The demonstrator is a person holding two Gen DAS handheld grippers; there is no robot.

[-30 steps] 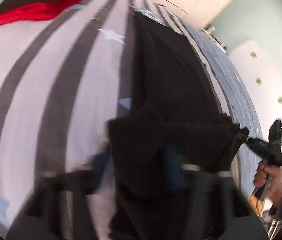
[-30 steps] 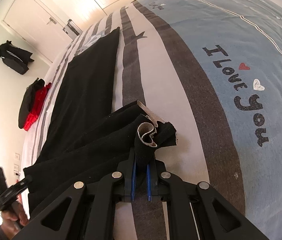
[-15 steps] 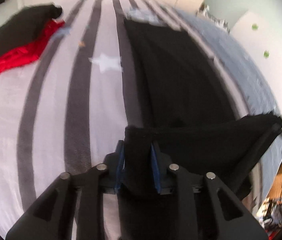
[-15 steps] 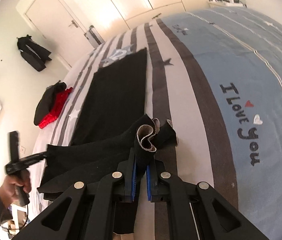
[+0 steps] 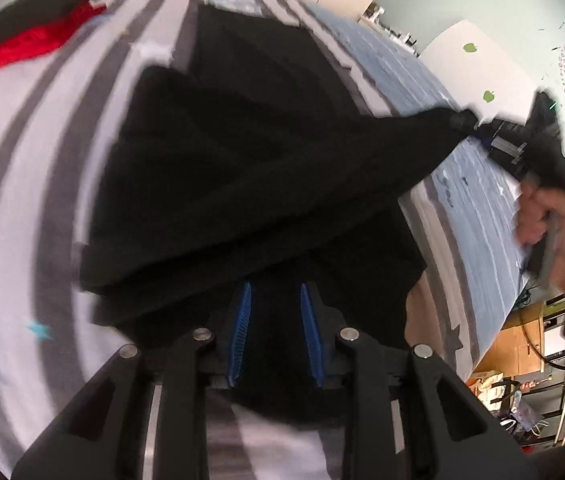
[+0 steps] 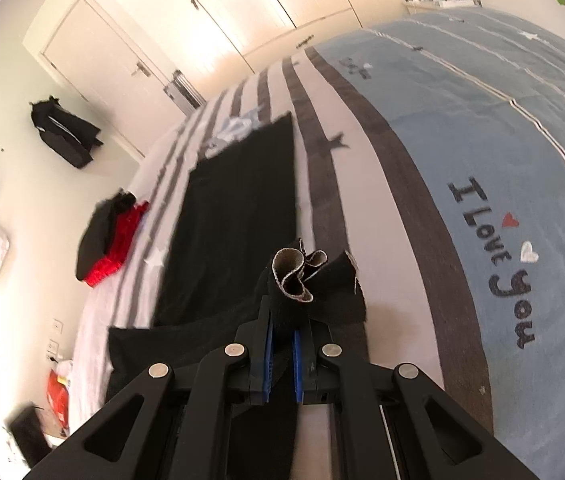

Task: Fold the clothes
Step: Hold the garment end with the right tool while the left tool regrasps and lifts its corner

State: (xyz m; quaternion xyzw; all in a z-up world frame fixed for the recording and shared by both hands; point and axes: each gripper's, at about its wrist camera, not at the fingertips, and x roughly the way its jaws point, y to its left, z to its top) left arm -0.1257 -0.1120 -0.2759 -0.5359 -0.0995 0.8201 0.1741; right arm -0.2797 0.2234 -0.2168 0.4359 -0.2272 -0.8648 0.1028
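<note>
Change: the black garment (image 5: 250, 168) rose off the striped bed (image 5: 22, 168), stretched wider than a second before
Left gripper (image 5: 274, 332): narrowly parted, gripping cloth
Right gripper (image 6: 281, 354): pinched tight on hem
Garment: far half flat on bed

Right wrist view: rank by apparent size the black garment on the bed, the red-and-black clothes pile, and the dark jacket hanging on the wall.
1. black garment
2. red-and-black clothes pile
3. hanging jacket, looks slightly smaller but is farther away, so unsure.

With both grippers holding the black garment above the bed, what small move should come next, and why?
Probably carry both corners forward over the flat half, then lower. The left gripper and right gripper each pinch the black garment, whose near end hangs lifted over the striped bedspread.
</note>
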